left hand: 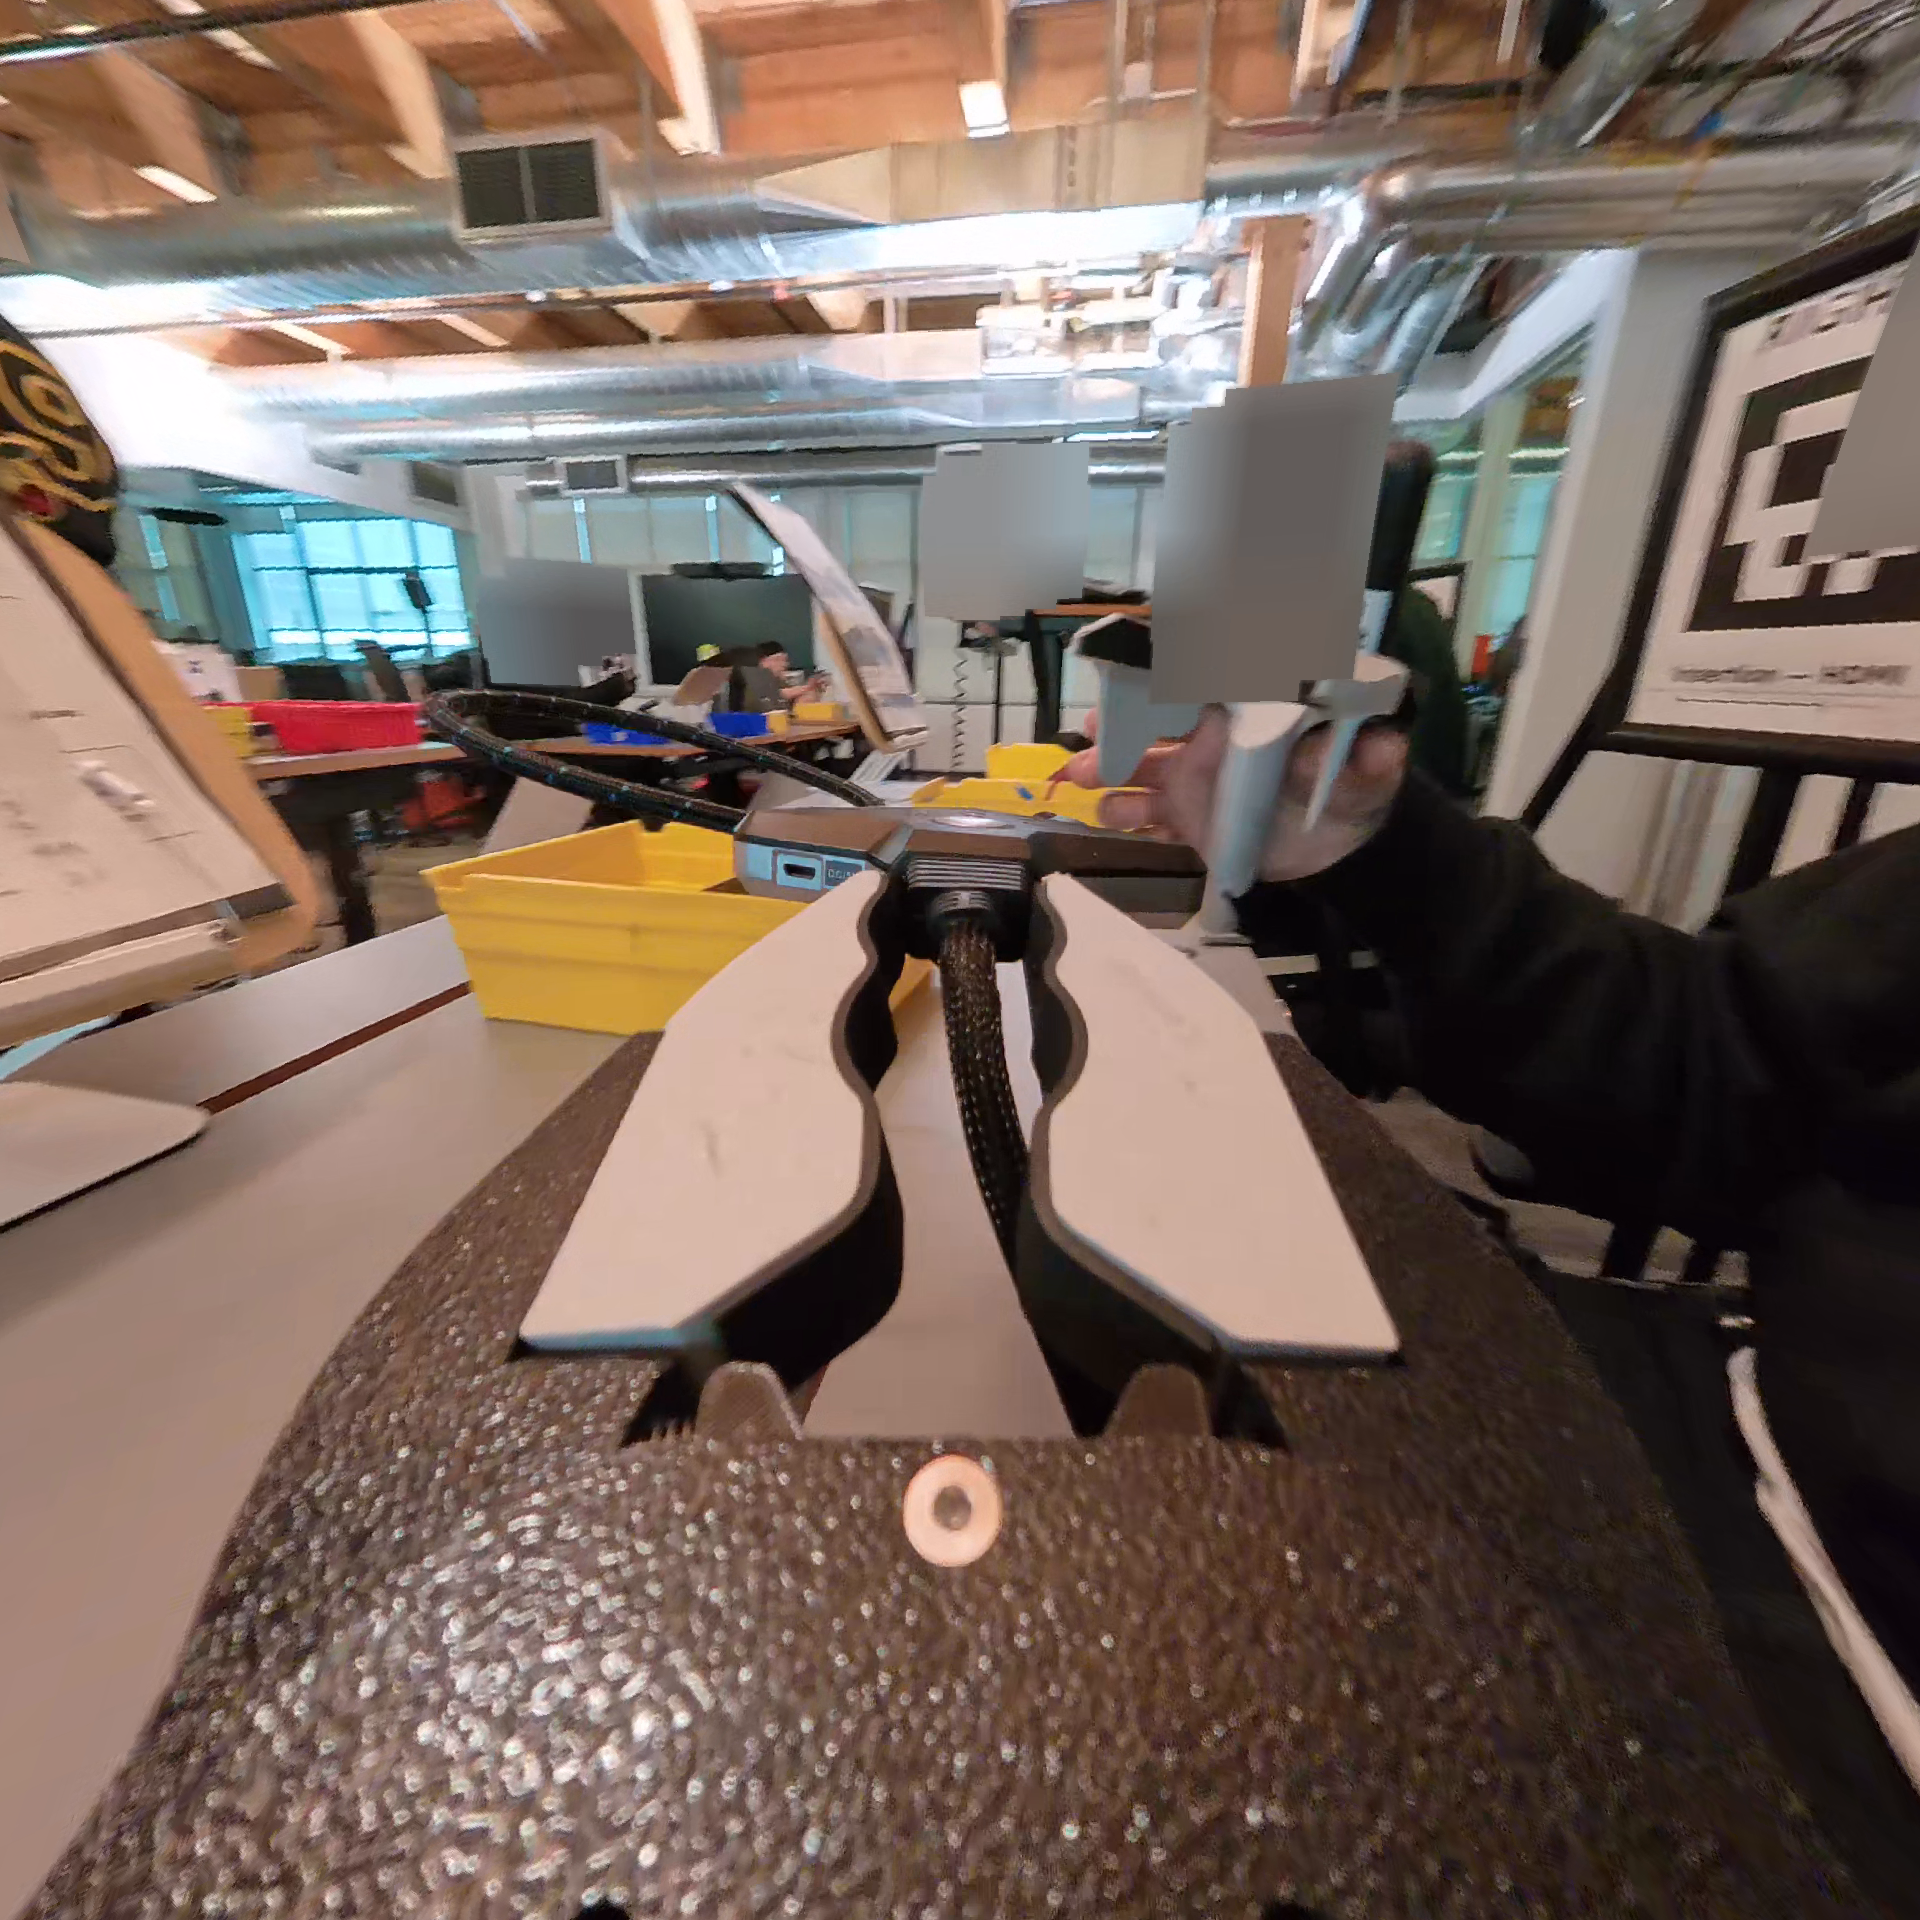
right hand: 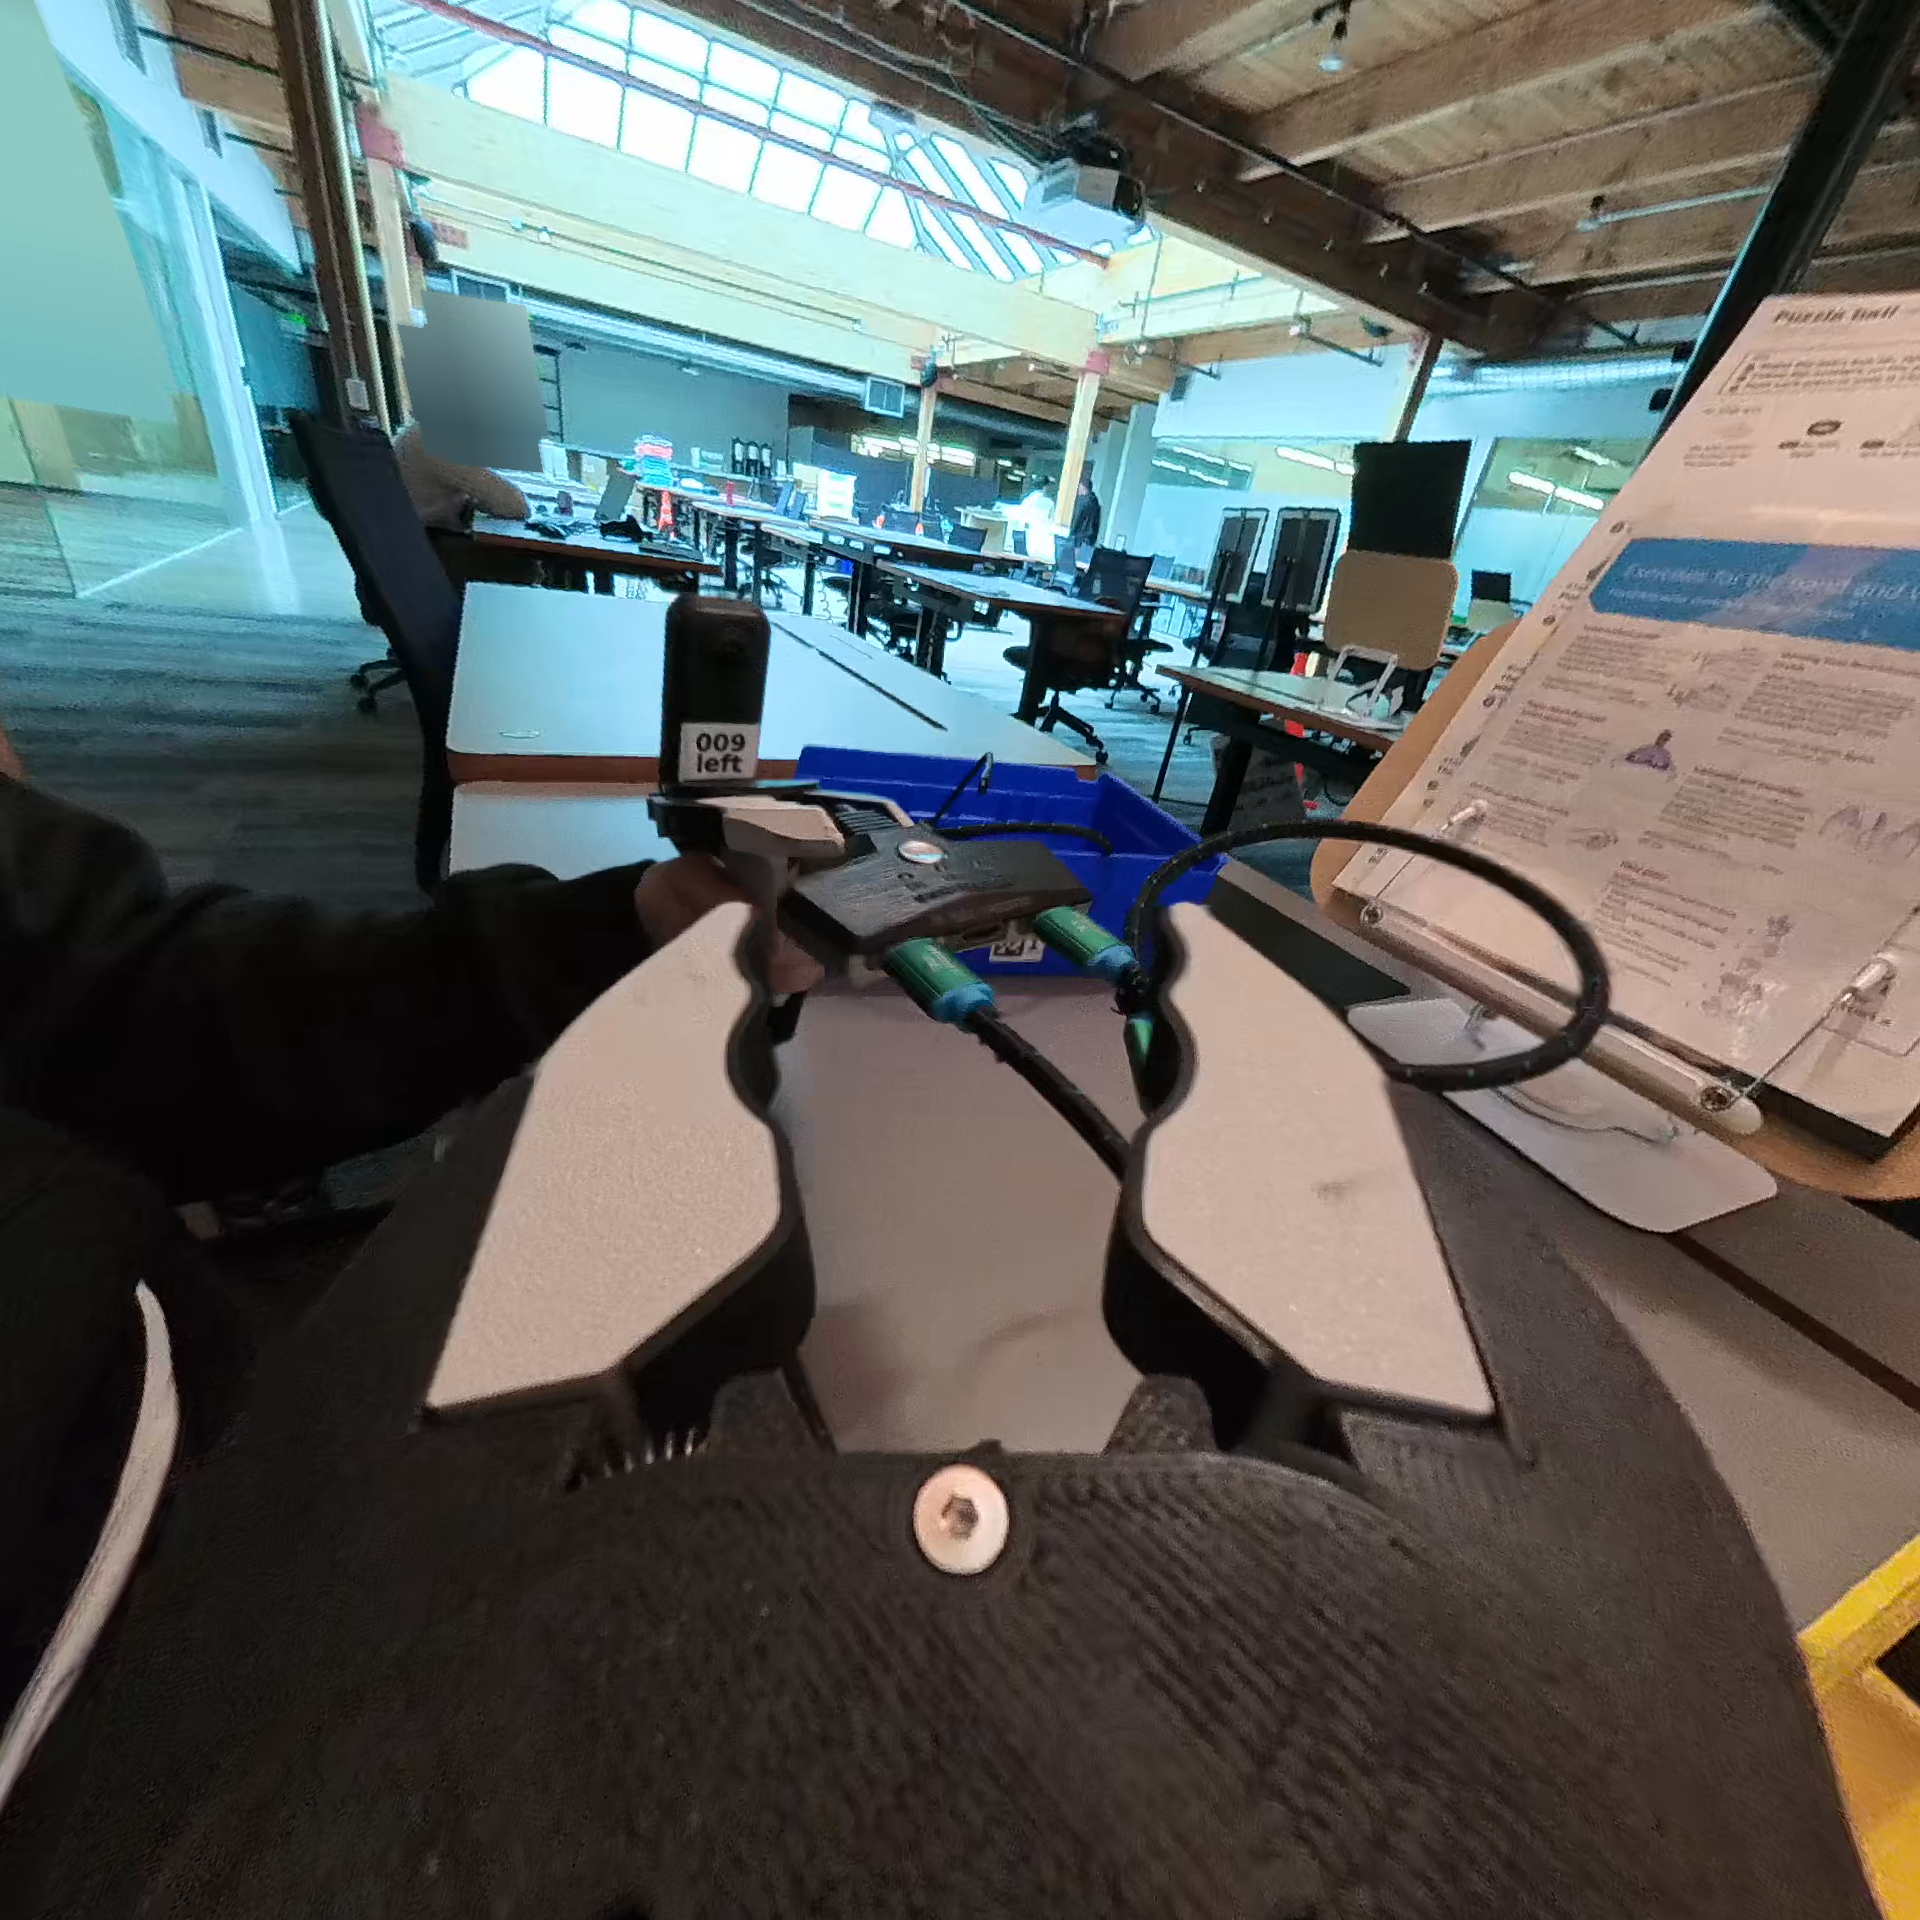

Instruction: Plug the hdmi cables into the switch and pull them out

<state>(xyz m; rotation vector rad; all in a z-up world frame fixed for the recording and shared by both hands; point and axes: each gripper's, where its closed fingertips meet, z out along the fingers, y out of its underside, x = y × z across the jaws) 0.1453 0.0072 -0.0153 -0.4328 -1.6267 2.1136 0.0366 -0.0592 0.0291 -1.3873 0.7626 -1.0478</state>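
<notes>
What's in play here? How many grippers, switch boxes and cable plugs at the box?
Grey-fingered handheld grippers: 2, left gripper, right gripper
Flat black switch box: 1
Green-and-blue cable plugs: 2
Black ribbed plug, in left gripper: 1
Total: 6

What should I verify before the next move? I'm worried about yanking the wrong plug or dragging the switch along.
1. Left claw shut on the black plug: ok.
2. Black plug seated in the switch: ok.
3. Right claw open for a grasp: ok.
4. Nearer green plug and farther green plug both seated: ok.
5. Right claw closed around one green plug: not ok.
6. Switch supported by the table: cannot tell.
</notes>
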